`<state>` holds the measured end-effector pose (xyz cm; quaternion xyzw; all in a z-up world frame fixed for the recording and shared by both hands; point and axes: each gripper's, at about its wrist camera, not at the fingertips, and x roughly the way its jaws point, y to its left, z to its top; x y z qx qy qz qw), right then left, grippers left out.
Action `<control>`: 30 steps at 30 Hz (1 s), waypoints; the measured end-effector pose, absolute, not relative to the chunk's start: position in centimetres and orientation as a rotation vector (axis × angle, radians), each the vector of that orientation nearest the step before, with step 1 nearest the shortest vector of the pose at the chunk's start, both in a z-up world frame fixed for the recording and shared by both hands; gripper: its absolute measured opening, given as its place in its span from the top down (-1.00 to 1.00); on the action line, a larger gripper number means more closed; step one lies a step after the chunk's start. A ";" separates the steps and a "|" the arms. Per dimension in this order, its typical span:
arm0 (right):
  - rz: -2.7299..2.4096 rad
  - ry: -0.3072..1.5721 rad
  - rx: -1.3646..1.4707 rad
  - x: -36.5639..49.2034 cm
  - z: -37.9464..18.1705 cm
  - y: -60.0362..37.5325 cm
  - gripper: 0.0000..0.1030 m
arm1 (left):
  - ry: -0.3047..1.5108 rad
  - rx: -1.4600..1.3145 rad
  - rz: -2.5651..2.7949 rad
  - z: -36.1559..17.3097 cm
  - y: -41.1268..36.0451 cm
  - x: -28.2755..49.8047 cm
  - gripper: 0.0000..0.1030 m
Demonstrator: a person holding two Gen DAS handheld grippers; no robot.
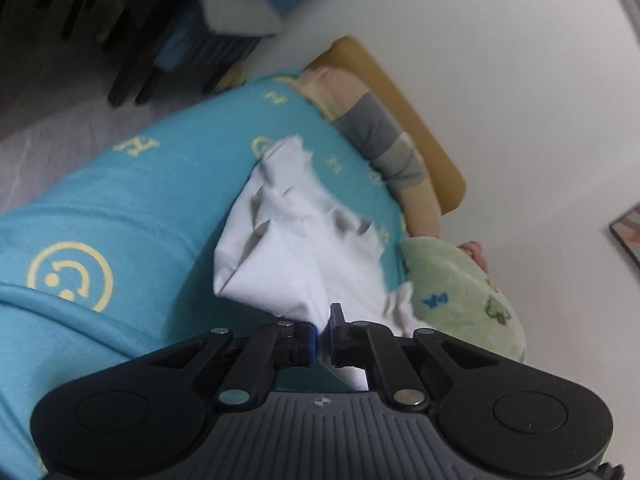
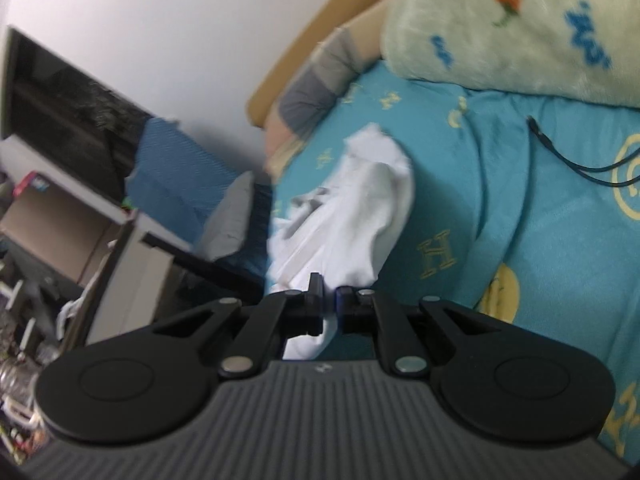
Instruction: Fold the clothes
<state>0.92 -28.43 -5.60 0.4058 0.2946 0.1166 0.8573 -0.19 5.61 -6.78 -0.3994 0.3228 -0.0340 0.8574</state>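
Here, in the left wrist view, the left gripper (image 1: pixel 323 330) is clamped on a corner of the white garment (image 1: pixel 296 236), which trails toward 12 o'clock over the turquoise bedsheet (image 1: pixel 132 204). In the right wrist view, the right gripper (image 2: pixel 329 304) pinches the white garment (image 2: pixel 360 208) likewise; a green pillow (image 2: pixel 520 28) sits at 1 o'clock.

Both wrist views close, downward; share bedspread (image 1: pixel 160 184).

teal bedsheet (image 1: pixel 132 200) with yellow prints | green plush pillow (image 2: pixel 500 28) | black cable (image 2: pixel 568 156) | striped pillow (image 1: pixel 376 140)
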 end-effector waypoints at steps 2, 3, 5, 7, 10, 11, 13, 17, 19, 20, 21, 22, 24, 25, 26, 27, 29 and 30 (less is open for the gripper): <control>0.252 0.589 0.826 -1.7 -4.7 -28.3 0.83 | 0.663 -0.817 -0.079 -5.8 4.9 -2.8 0.88; 0.254 0.576 0.827 -3.3 -4.4 -28.3 0.83 | 0.655 -0.807 -0.083 -5.4 4.5 -4.1 0.88; 0.258 0.550 0.835 -6.8 -4.1 -28.5 0.83 | 0.643 -0.801 -0.096 -4.7 3.9 -7.0 0.88; 0.251 0.539 0.850 -10.4 -3.9 -28.7 0.83 | 0.643 -0.805 -0.099 -4.3 3.6 -9.1 0.88; 0.220 0.537 0.840 -13.5 -3.4 -28.9 0.83 | 0.659 -0.808 -0.108 -3.9 3.3 -10.5 0.88; 0.212 0.537 0.827 -13.7 -3.1 -29.0 0.83 | 0.665 -0.808 -0.110 -3.7 3.2 -11.0 0.88; 0.200 0.533 0.807 -13.3 -2.5 -29.2 0.83 | 0.664 -0.807 -0.118 -3.2 3.0 -10.7 0.88; 0.208 0.535 0.791 -8.3 -0.5 -29.3 0.82 | 0.691 -0.706 -0.065 -0.7 2.3 -4.5 0.88; 0.213 0.552 0.759 -4.3 0.7 -28.9 0.82 | 0.717 -0.623 -0.043 0.3 1.8 0.1 0.87; 0.204 0.556 0.734 -2.2 1.1 -28.5 0.82 | 0.730 -0.598 -0.042 0.4 1.6 2.5 0.87; 0.189 0.563 0.719 -0.2 1.0 -28.3 0.82 | 0.744 -0.574 -0.040 0.5 1.5 4.8 0.86; 0.172 0.569 0.707 1.7 0.8 -28.0 0.82 | 0.738 -0.539 -0.044 0.3 1.2 6.7 0.85; 0.132 0.592 0.681 5.4 -0.1 -27.6 0.82 | 0.756 -0.509 -0.044 -1.3 0.9 9.5 0.85; 0.113 0.617 0.648 7.0 -0.9 -27.3 0.82 | 0.770 -0.508 -0.038 -2.4 0.9 10.5 0.85; 0.096 0.649 0.630 8.4 -1.9 -27.1 0.82 | 0.784 -0.506 -0.032 -3.5 0.9 11.5 0.85; 0.079 0.684 0.622 9.7 -3.0 -26.9 0.82 | 0.789 -0.495 -0.028 -4.6 0.8 12.2 0.85; 0.083 0.717 0.627 11.1 -5.1 -27.1 0.82 | 0.777 -0.454 -0.038 -6.4 0.7 12.6 0.85; 0.095 0.721 0.628 11.3 -5.9 -27.3 0.81 | 0.767 -0.433 -0.051 -7.2 0.7 12.6 0.84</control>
